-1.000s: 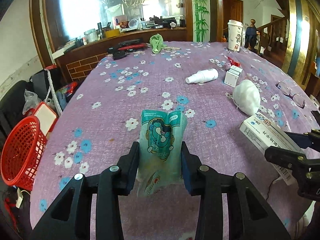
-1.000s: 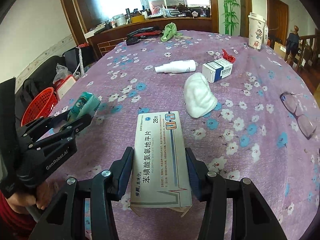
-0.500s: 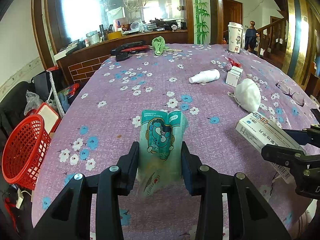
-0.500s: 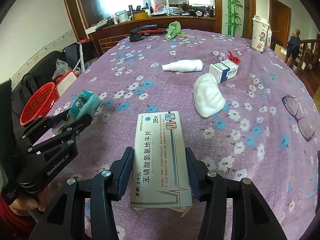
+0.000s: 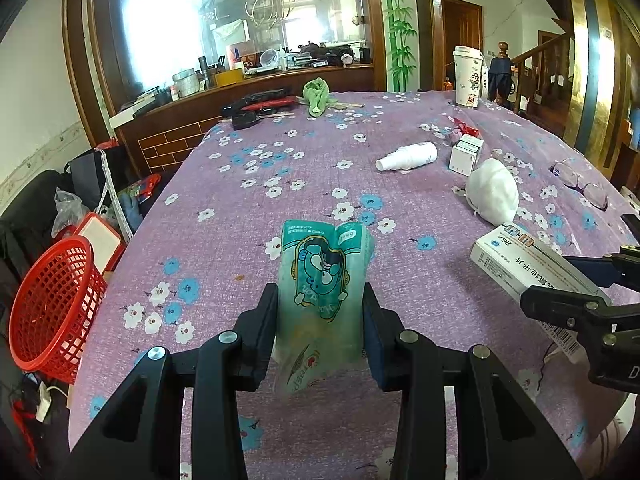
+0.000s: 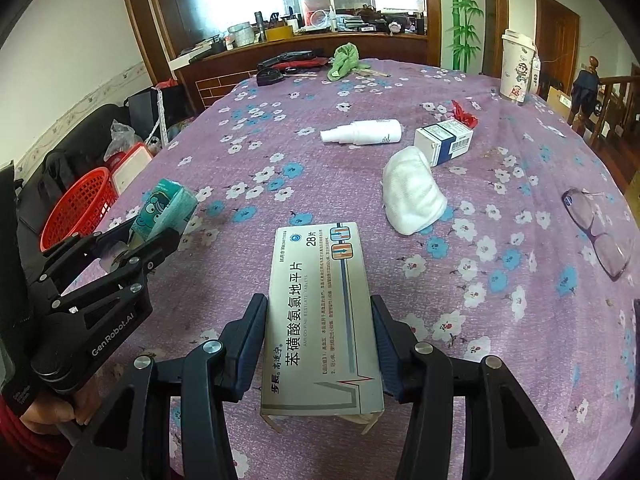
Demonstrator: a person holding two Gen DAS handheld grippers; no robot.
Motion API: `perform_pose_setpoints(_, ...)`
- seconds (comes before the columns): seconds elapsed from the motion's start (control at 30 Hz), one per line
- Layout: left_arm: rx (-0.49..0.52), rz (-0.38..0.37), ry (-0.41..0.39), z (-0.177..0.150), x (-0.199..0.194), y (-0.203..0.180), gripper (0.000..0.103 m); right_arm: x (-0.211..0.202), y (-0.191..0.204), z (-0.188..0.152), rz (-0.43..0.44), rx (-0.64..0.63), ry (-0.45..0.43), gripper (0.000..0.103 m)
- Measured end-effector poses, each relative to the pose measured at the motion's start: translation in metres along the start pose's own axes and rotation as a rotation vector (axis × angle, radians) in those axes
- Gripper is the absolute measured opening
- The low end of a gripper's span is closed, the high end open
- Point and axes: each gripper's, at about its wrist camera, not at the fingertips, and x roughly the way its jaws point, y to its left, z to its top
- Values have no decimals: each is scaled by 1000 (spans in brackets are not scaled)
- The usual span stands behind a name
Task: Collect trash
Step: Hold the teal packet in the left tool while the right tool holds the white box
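Tongs both loaded: your left gripper (image 5: 320,312) clenched on teal snack wrapper (image 5: 324,280), held above purple floral tablecloth (image 5: 280,152). Your right gripper (image 6: 318,332) clamps medicine box (image 6: 320,312) by its long sides, also off cloth. Red basket (image 5: 52,304) sits below table edge, to your left. White spray bottle (image 6: 364,132), small carton (image 6: 444,140), white mask (image 6: 412,192), glasses (image 6: 600,232) lie on cloth ahead.

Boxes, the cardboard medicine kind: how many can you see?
2. The long white medicine box is clamped in the right gripper. The small blue-and-white box sits on the purple tablecloth beside the white wad. Others may be hidden out of view.
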Motion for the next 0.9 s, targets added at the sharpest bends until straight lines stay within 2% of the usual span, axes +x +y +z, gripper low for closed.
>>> perform_pose_setpoints(0.9,-9,10,-18,0,-8,6,38,-6,12,1,-7,-21,-5,54)
